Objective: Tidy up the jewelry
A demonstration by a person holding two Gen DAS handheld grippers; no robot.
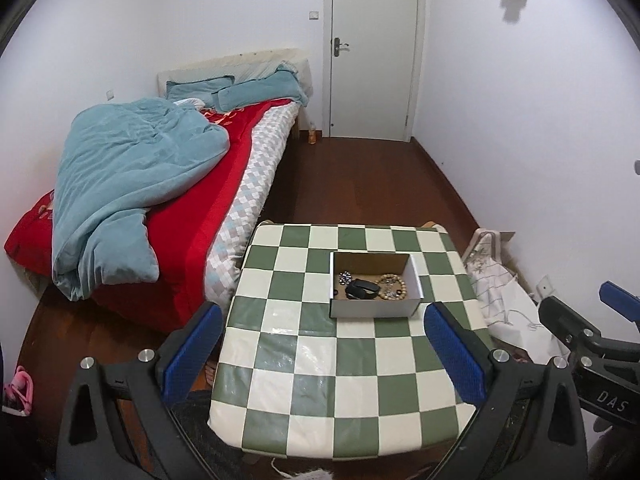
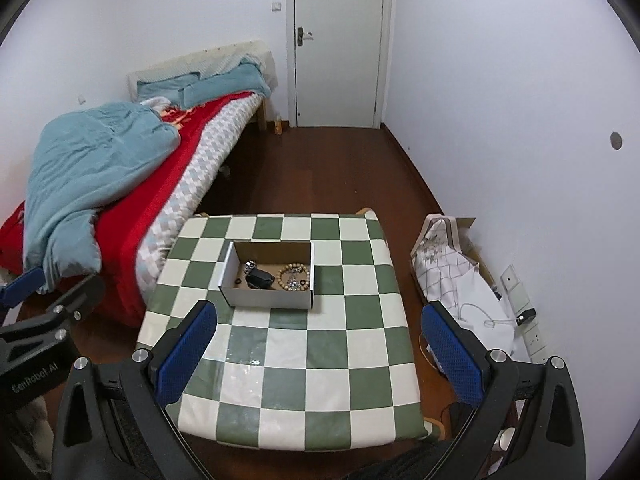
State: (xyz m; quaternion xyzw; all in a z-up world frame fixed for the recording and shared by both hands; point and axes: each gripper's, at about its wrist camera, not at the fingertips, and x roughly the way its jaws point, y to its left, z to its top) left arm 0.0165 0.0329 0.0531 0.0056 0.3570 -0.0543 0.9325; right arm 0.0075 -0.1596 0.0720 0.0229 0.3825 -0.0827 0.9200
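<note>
Both tongs, left [image 1: 323,350] and right [image 2: 320,350], hang released above the checkered bench [image 1: 320,384].
Cardboard box [image 1: 374,307] at 12 o'clock holds a bead bracelet [image 1: 392,286].

A box [image 1: 375,307] holding a bracelet [image 1: 392,286] sits on the bench [image 1: 320,380], the bed [image 1: 168,208] to its left, the door [image 1: 372,48] far behind.

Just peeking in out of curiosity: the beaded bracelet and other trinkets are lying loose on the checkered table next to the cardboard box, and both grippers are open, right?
Not quite. The beaded bracelet lies inside the cardboard box, as the right wrist view shows, not loose on the checkered table. Both the left gripper and right gripper are open.
</note>
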